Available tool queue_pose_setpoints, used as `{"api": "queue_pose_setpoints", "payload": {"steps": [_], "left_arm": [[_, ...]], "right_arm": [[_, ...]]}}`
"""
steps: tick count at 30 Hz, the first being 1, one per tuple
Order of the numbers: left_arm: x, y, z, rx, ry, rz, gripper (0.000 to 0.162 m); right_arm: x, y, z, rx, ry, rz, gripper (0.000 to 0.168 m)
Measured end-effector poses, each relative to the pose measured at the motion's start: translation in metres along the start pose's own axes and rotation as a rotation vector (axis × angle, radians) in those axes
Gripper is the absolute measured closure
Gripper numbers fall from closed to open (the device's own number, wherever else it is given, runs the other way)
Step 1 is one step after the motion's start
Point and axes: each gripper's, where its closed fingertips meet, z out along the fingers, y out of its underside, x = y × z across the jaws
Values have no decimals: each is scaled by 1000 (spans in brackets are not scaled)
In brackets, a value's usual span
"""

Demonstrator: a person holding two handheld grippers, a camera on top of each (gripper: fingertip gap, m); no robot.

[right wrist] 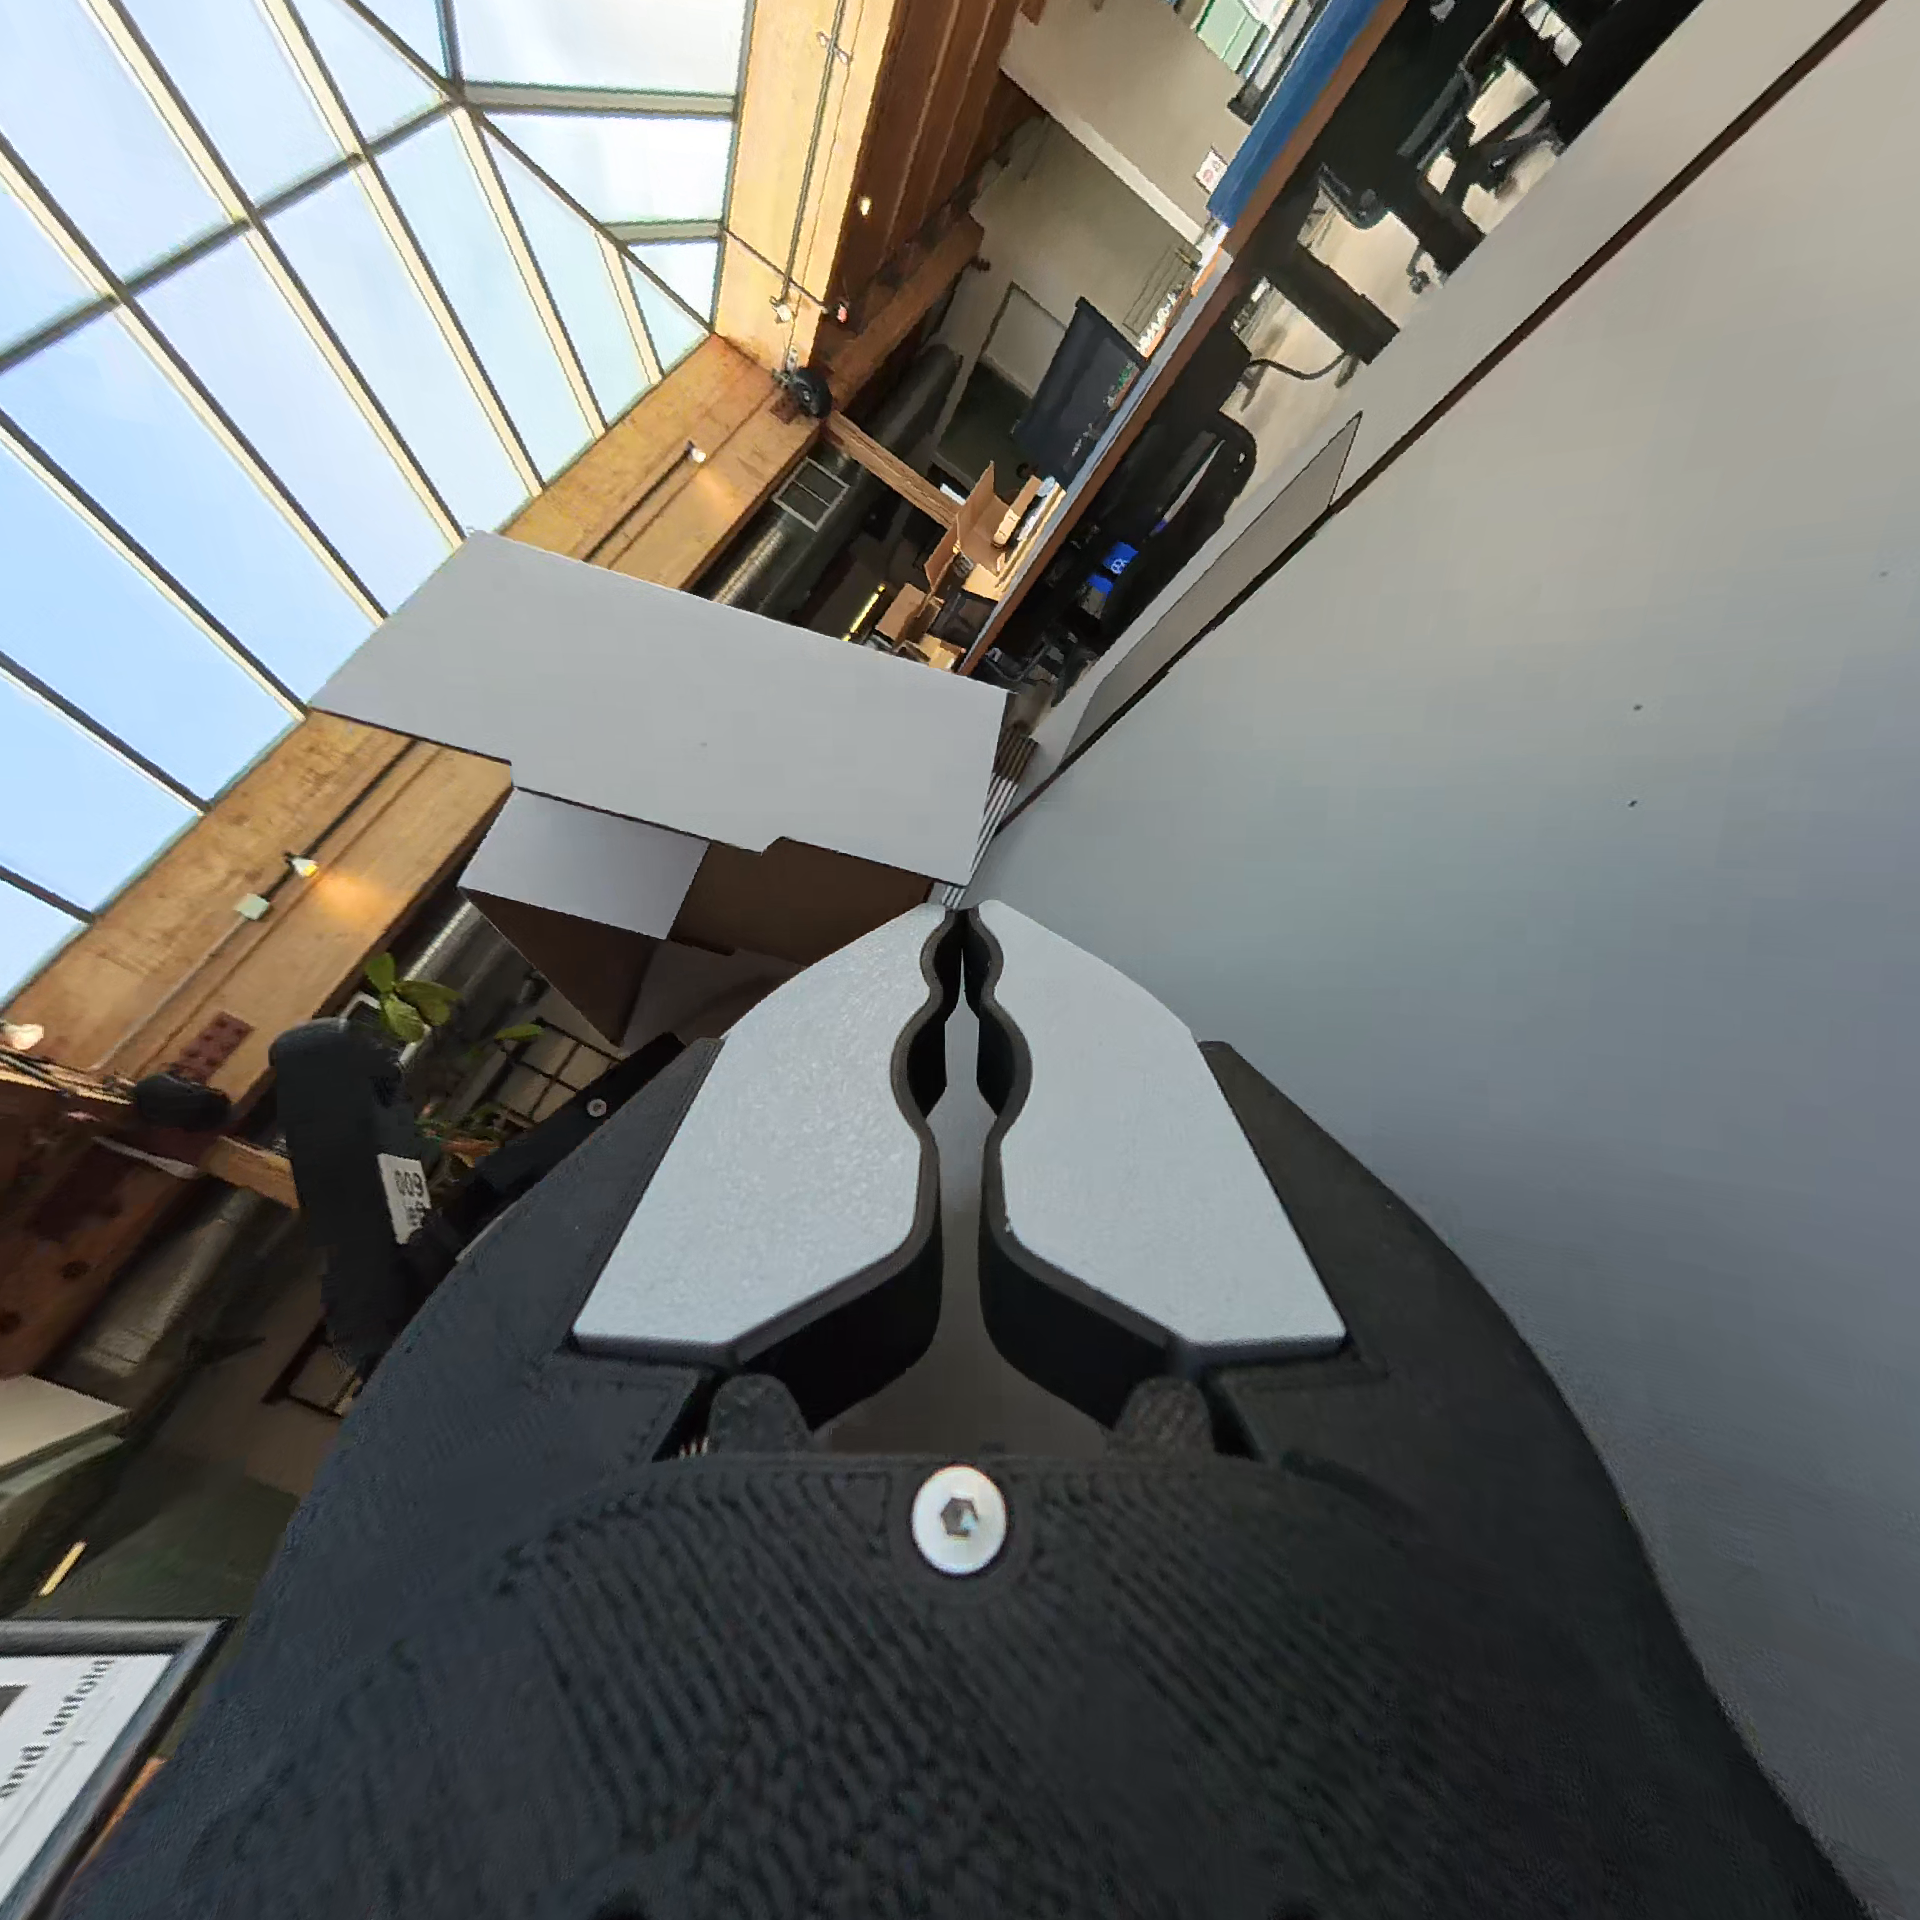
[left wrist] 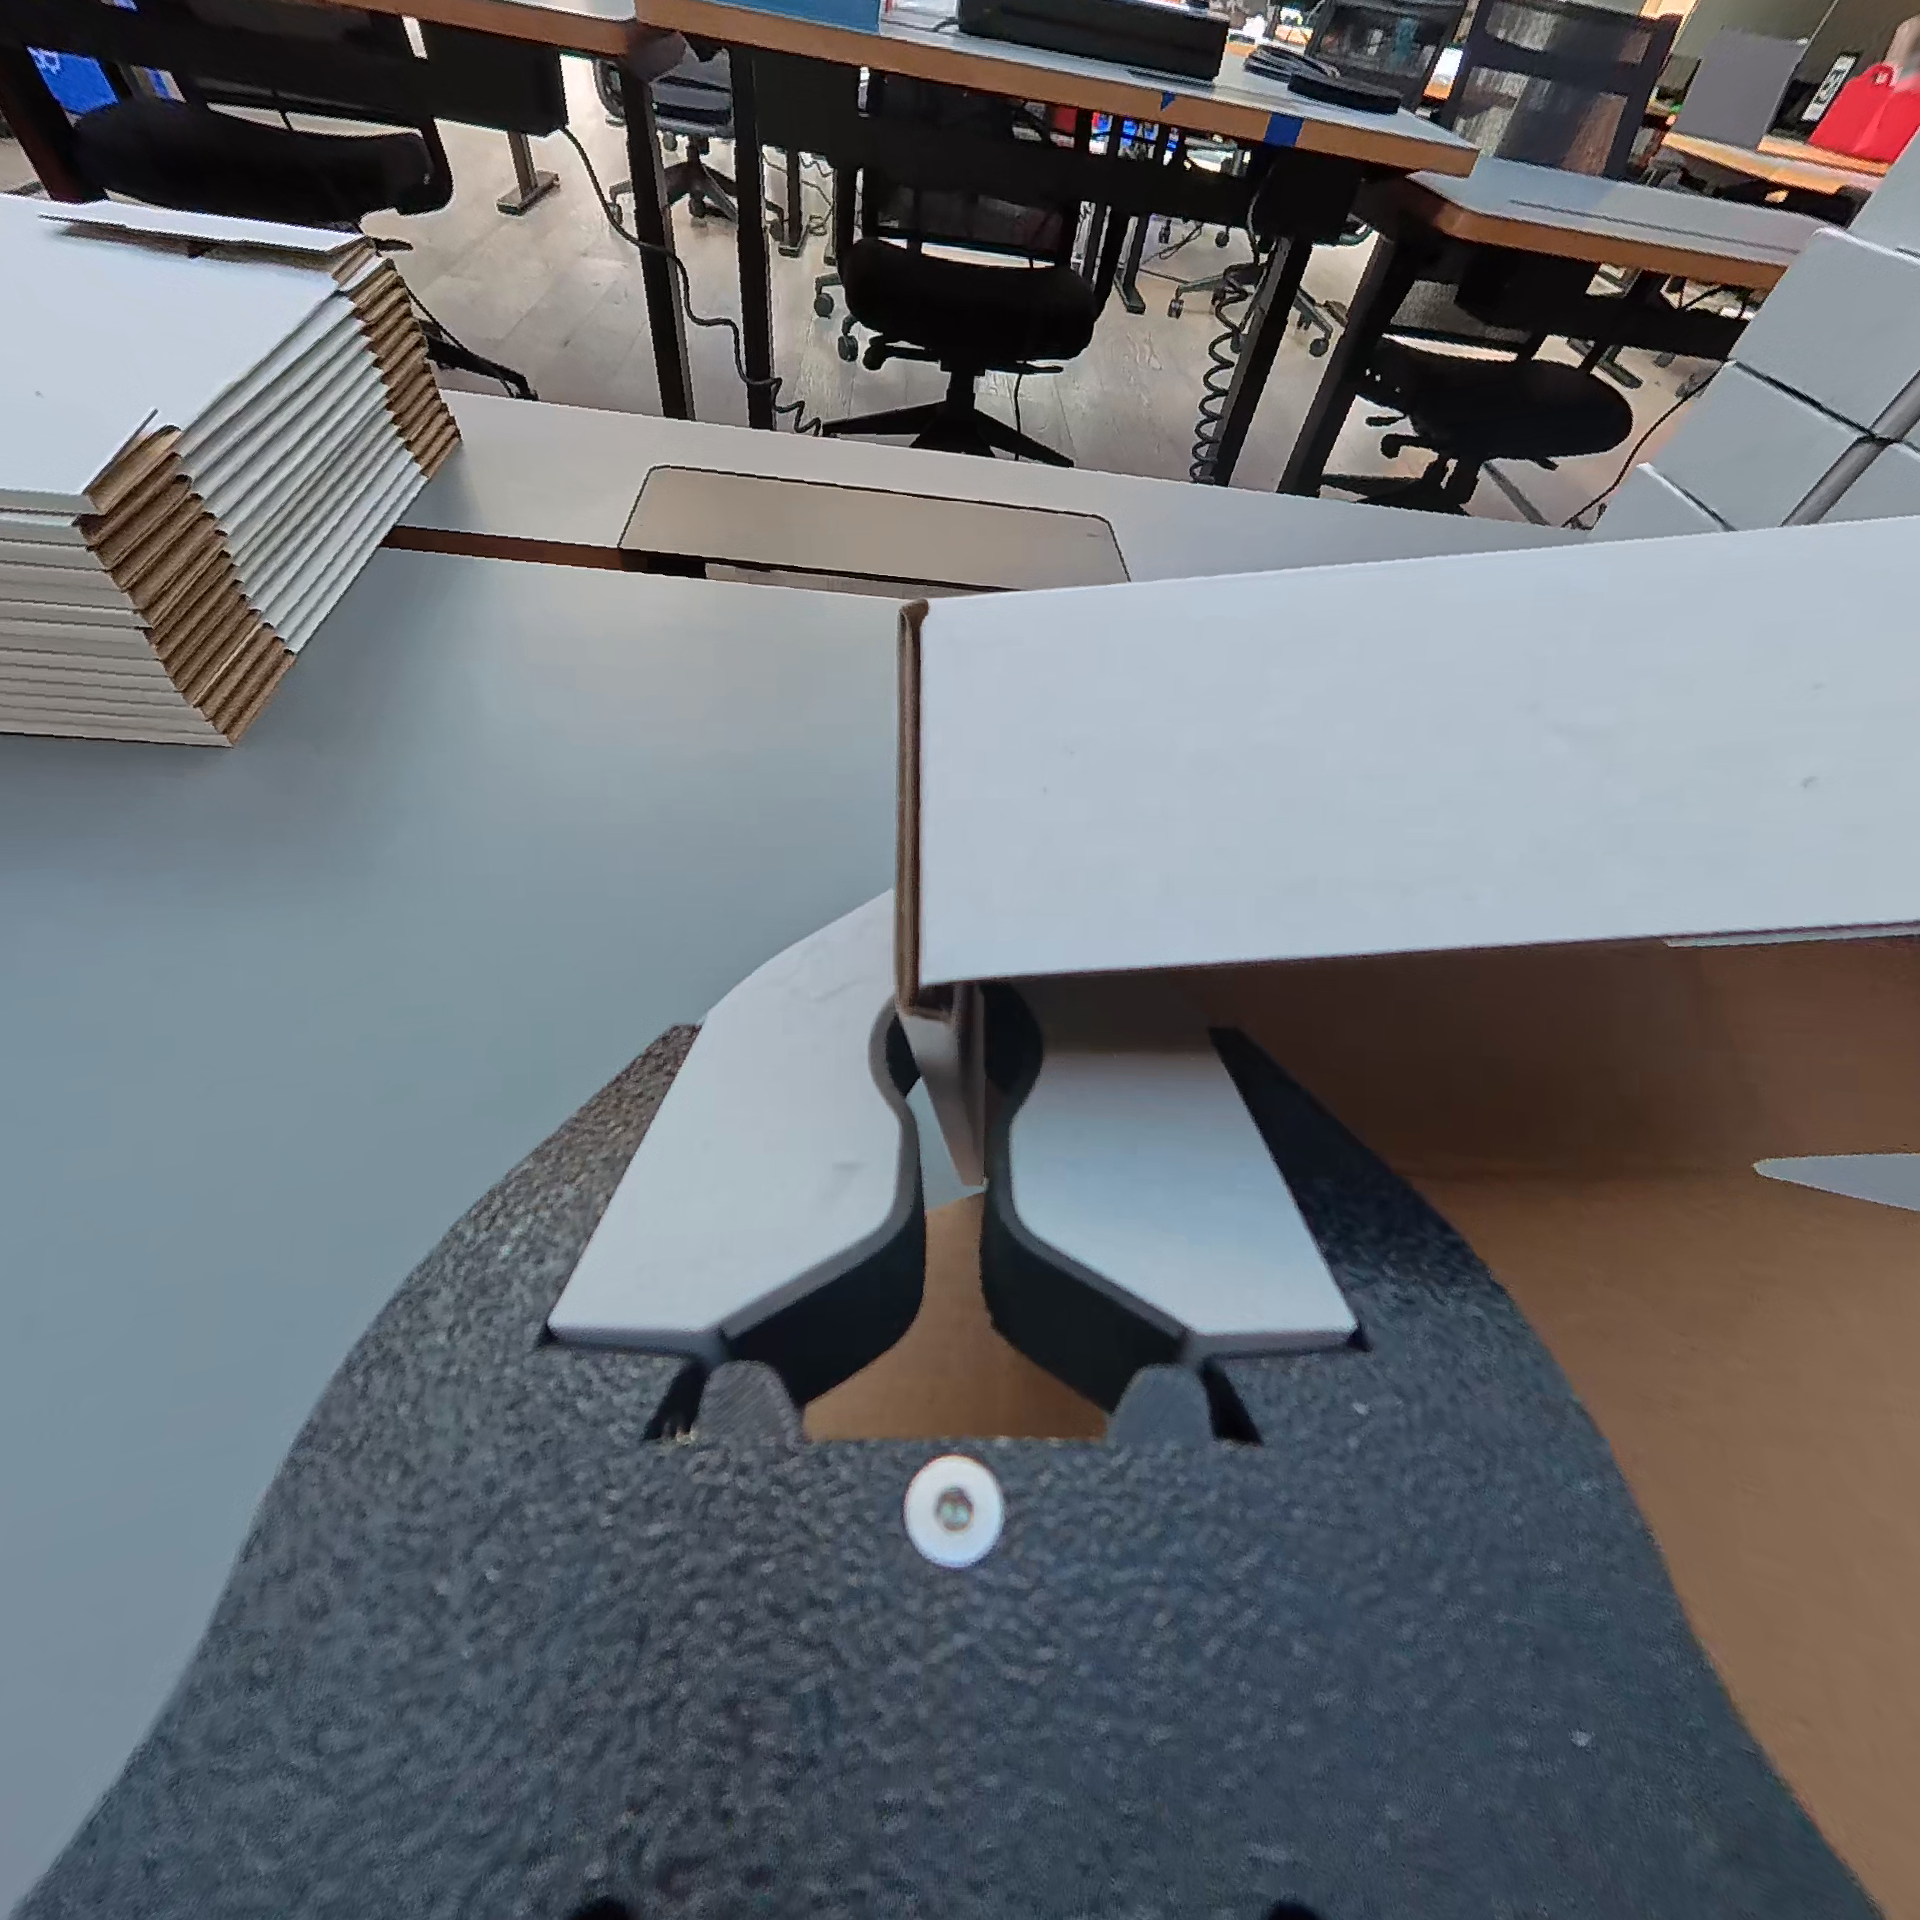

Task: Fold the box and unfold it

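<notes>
Left wrist view level and close behind the box (left wrist: 1403, 769); right wrist view rolled sideways, sharing it.

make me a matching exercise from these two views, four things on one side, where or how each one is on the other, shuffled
Things:
1. left gripper
2. right gripper
3. stack of flat white-and-brown cardboard blanks
4. white cardboard box with brown inside

States or places:
A. lying at the far left of the grey table
B. fingers closed on nothing, turned on its side beside the table
C. partly folded, one white panel raised over its brown inside
D. fingers pinching a white flap at the box's corner

Pairs: 1-D, 2-B, 3-A, 4-C
</notes>
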Motion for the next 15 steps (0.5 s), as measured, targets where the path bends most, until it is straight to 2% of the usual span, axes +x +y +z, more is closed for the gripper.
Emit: {"api": "queue_pose_setpoints", "payload": {"steps": [3, 9, 15], "left_arm": [[4, 3, 0, -4, 15, -33, 158], [13, 7, 0, -14, 32, -4, 156], [19, 1, -2, 26, 47, 79, 156]], "right_arm": [[2, 4, -2, 12, -2, 47, 168], [6, -11, -5, 61, 79, -122, 168], [8, -14, -9, -1, 157, -353, 168]]}}
